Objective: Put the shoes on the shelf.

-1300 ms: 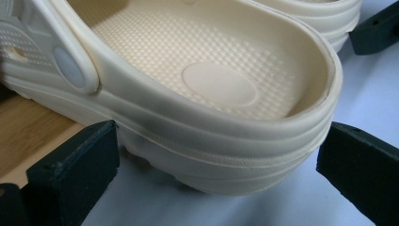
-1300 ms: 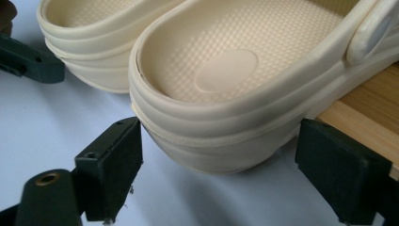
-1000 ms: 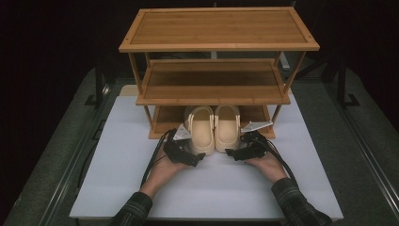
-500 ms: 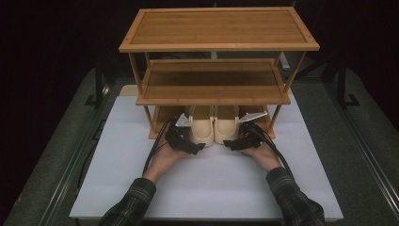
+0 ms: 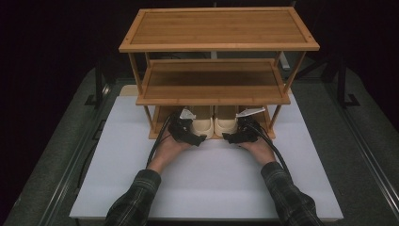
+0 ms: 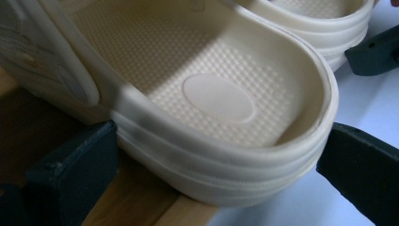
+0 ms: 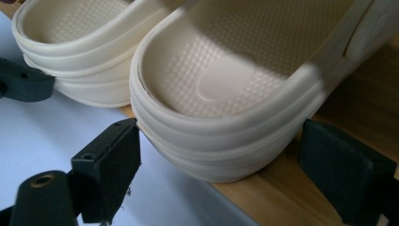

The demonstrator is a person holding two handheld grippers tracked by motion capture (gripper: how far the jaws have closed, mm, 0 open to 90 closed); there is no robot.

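Two cream clogs stand side by side, heels toward me, on the bottom shelf of a three-tier bamboo rack (image 5: 211, 87). The left clog (image 5: 203, 123) has its heel between the jaws of my left gripper (image 5: 199, 139), which is shut on it. In the left gripper view the heel (image 6: 221, 99) overhangs the shelf's front edge (image 6: 141, 207). My right gripper (image 5: 227, 138) is shut on the heel of the right clog (image 5: 226, 123). The right gripper view has that heel (image 7: 221, 84) between both jaws, above the shelf board (image 7: 282, 197). The toes are hidden under the middle shelf.
The rack stands at the back of a white mat (image 5: 211, 179) on a dark table. Its top shelf (image 5: 216, 28) and middle shelf are bare. Rack posts (image 5: 149, 117) flank the clogs. Cables trail from both grippers along the person's hands.
Both grippers moved forward with the clogs. The clogs went from the mat in front of the rack onto its bottom shelf, and the hands came closer to the rack.
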